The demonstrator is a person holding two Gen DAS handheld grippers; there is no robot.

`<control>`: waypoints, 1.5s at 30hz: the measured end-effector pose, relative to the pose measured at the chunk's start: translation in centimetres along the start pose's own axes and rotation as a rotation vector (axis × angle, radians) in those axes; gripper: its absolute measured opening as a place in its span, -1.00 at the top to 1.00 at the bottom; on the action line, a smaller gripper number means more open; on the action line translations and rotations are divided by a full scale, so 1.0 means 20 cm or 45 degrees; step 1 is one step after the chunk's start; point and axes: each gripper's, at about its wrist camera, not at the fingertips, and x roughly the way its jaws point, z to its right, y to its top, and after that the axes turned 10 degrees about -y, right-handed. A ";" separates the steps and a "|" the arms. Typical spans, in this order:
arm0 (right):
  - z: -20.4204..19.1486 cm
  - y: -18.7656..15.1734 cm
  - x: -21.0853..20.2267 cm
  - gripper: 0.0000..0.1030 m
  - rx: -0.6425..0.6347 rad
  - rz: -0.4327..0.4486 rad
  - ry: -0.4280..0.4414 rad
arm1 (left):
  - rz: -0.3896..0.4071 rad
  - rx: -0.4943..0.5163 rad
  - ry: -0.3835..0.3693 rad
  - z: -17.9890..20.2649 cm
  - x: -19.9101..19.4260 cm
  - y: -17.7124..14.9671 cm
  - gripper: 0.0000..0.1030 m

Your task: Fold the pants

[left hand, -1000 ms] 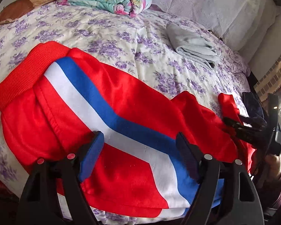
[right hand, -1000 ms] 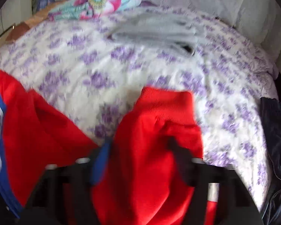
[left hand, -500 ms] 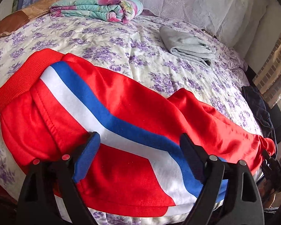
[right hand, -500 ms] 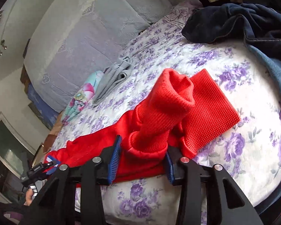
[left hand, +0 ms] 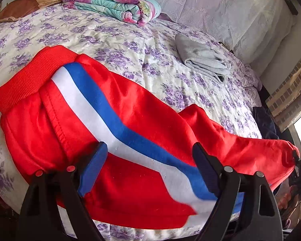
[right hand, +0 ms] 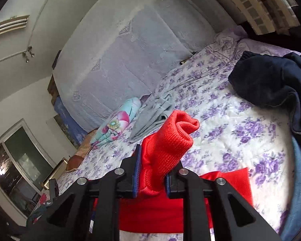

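Red pants (left hand: 142, 116) with a white and blue side stripe lie stretched across the floral bed, waistband at the left, legs running to the right edge. My left gripper (left hand: 150, 166) is open, its jaws spread over the thigh near the bed's front edge. My right gripper (right hand: 150, 172) is shut on the red ribbed leg cuff (right hand: 170, 138), which sticks up between its jaws. It also shows at the far right of the left wrist view (left hand: 298, 164), holding the leg end.
A folded grey garment (left hand: 202, 58) and a folded floral blanket (left hand: 112, 6) lie farther back on the bed. Dark navy clothes (right hand: 275, 80) are heaped at the right side. A padded headboard (right hand: 120, 56) stands behind.
My right gripper pulled the leg cuff out to the bed's right edge and closed tighter on it, straightening the leg. My left gripper stayed open over the thigh.
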 end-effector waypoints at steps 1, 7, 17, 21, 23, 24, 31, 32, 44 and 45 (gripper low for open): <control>0.07 -0.03 0.02 0.62 0.036 -0.040 -0.045 | 0.003 0.002 -0.006 0.00 0.00 -0.01 -0.62; 0.25 -0.30 0.03 0.50 0.074 -0.157 -0.178 | -0.007 0.088 0.050 0.04 -0.01 -0.06 -0.62; 0.09 -0.07 -0.19 -0.13 -0.047 0.041 -0.253 | 0.012 0.165 0.167 0.05 -0.17 -0.16 -0.71; -0.01 -0.15 0.09 -0.35 -0.180 -0.185 -0.419 | 0.004 0.267 0.260 0.02 -0.11 -0.23 -0.69; 0.13 -0.24 0.15 -0.26 -0.105 -0.202 -0.425 | 0.021 0.347 0.318 0.05 -0.09 -0.28 -0.69; 0.13 -0.25 0.10 -0.25 -0.134 -0.145 -0.438 | 0.028 0.368 0.338 0.06 -0.09 -0.29 -0.69; -0.41 0.01 0.21 -0.69 -0.315 -0.323 0.010 | 0.206 0.577 0.333 0.26 -0.27 -0.17 -0.91; -0.54 0.03 0.30 -0.83 -0.365 -0.414 0.118 | 0.241 0.593 0.382 0.26 -0.27 -0.13 -0.91; -1.21 -0.37 1.58 0.21 -0.495 -1.326 0.325 | 0.118 -0.057 0.368 -0.42 -0.16 0.13 -0.92; -1.22 -0.40 1.60 0.21 -0.511 -1.341 0.335 | 0.150 -0.046 0.349 -0.43 -0.18 0.11 -0.92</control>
